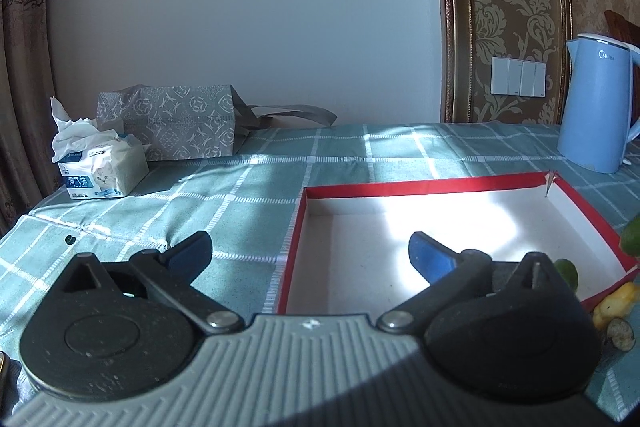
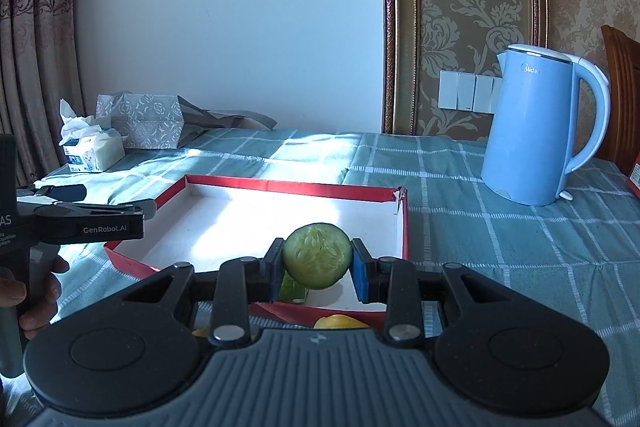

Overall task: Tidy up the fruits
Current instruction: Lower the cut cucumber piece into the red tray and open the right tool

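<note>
Early stage: red-rimmed box nearly bare, only one green piece inside at its near edge. Right gripper clamped on cucumber slice, held over box's near edge, not yet dropped; left gripper spread wide, nothing between pads, over box's left rim. Yellow piece and dark-rimmed slice left on tablecloth just beside box.

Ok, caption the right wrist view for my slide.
Right gripper holds a green fruit slice over the red-edged box, blue kettle behind.
</note>
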Motion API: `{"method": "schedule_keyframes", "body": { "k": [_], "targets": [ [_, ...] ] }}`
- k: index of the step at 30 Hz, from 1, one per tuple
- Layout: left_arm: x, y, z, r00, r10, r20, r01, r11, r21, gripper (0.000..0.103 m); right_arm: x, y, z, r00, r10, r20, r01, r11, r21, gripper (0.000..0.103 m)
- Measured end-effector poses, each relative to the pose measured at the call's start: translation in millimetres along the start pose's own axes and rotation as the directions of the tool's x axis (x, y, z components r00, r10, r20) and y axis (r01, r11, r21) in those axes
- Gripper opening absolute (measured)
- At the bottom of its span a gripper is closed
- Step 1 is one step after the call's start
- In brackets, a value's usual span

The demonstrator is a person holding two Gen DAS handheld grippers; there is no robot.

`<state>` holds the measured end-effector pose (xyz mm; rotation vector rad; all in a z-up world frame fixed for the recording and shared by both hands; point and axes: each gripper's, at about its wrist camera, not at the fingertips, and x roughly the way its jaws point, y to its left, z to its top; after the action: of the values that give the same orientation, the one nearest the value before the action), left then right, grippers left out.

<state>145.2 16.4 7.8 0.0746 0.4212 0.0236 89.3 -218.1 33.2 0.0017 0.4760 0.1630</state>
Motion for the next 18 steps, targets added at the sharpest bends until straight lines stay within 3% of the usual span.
{"method": "schedule_keyframes", "body": {
  "k": [9, 13, 18],
  "targets": [
    [-17, 16, -15, 0.995, -0.091, 0.031, 0.093, 0.992, -0.081, 0.103, 45, -10, 21, 0.999, 0.032, -0.042, -0.031, 0.999, 0.018, 0.033],
    [-11, 32, -18, 0.995, -0.093, 0.021, 0.095, 0.984, -0.15, 0.103, 78, -13, 30, 0.998, 0.02, -0.06, -0.02, 1.0, 0.009, 0.033],
    [-7, 48, -19, 0.999, -0.046, 0.013, 0.048, 0.975, -0.219, 0.103, 115, -18, 33, 0.995, -0.002, -0.095, 0.003, 1.0, 0.009, 0.033]
  ]
}}
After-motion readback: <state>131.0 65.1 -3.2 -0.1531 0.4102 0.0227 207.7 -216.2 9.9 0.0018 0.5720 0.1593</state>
